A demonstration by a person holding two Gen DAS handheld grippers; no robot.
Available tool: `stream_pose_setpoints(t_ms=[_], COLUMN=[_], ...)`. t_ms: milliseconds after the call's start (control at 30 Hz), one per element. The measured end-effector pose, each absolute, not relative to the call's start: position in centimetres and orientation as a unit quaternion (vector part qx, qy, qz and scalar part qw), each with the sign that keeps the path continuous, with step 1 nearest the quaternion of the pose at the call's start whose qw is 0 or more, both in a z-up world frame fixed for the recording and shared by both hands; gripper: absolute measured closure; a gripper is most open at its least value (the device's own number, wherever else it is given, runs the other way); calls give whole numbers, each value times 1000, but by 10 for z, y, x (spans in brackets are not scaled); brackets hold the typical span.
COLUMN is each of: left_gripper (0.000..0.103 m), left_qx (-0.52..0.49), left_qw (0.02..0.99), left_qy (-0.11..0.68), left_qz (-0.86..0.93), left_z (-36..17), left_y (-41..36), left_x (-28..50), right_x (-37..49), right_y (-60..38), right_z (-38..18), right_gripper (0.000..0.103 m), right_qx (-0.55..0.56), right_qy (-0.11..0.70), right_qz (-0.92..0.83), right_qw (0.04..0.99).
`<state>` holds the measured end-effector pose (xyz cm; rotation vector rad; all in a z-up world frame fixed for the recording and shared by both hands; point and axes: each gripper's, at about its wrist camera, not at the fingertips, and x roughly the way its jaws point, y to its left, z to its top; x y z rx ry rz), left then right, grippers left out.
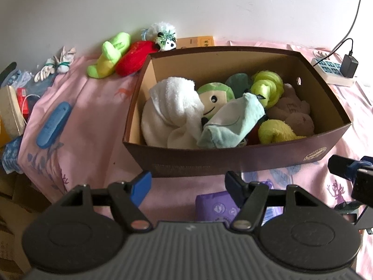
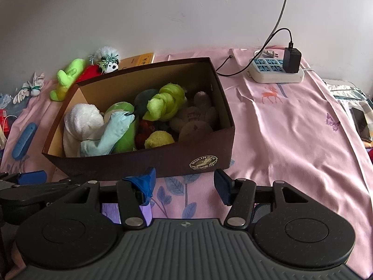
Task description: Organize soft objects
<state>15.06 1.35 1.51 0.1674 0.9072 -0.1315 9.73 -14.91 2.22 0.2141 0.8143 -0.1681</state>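
A brown cardboard box [image 1: 233,161] [image 2: 149,163] stands on the pink bedsheet. It holds several soft things: a white towel [image 1: 172,112], a light blue cloth [image 1: 233,123], a green smiling plush [image 1: 214,95], a green knotted yarn bundle [image 2: 165,102], a beige plush [image 2: 195,119]. Outside, against the wall, lie a lime green plush [image 1: 109,56], a red plush [image 1: 135,58] and a small panda toy [image 1: 166,42]. My left gripper [image 1: 187,186] is open and empty, in front of the box. My right gripper [image 2: 184,186] is open and empty, near the box's front right corner.
A blue flat case [image 1: 53,124] lies left of the box. A purple packet [image 1: 216,206] lies under the left gripper. White gloves [image 1: 53,66] and clutter sit at far left. A white power strip [image 2: 275,71] with a black charger sits at the back right.
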Motion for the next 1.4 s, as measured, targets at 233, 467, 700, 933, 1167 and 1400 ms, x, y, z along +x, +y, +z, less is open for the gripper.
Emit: stream_pose_setpoints(t_ms=[233,467,700,933,1167,1400], left_gripper=[34,34,34,34,34,34], left_qx=[85,82,79,83,83,81], left_qw=[892,894,897,902,907,912], left_qy=[439,435,430,420,411,403], left_qz=[-68,-62,-56,-53,-42,-17], left_z=[13,13,16,20,25,33], left_y=[15,21,28,32,33,30], left_x=[144,138,133,129,128,124], right_x=[88,82,76,71,71,72], right_y=[-148,-142,-137,-136,-137,-144], right_z=[21,22,24,28,33,39], right_gripper=[63,63,63,63,63,63], right_qx=[113,111,109,106,109,99], right_qy=[391,386,381,375,362,355], right_qz=[-84,-80,-78,-76,-59,-28], right_qw=[909,912,915,918,924,929])
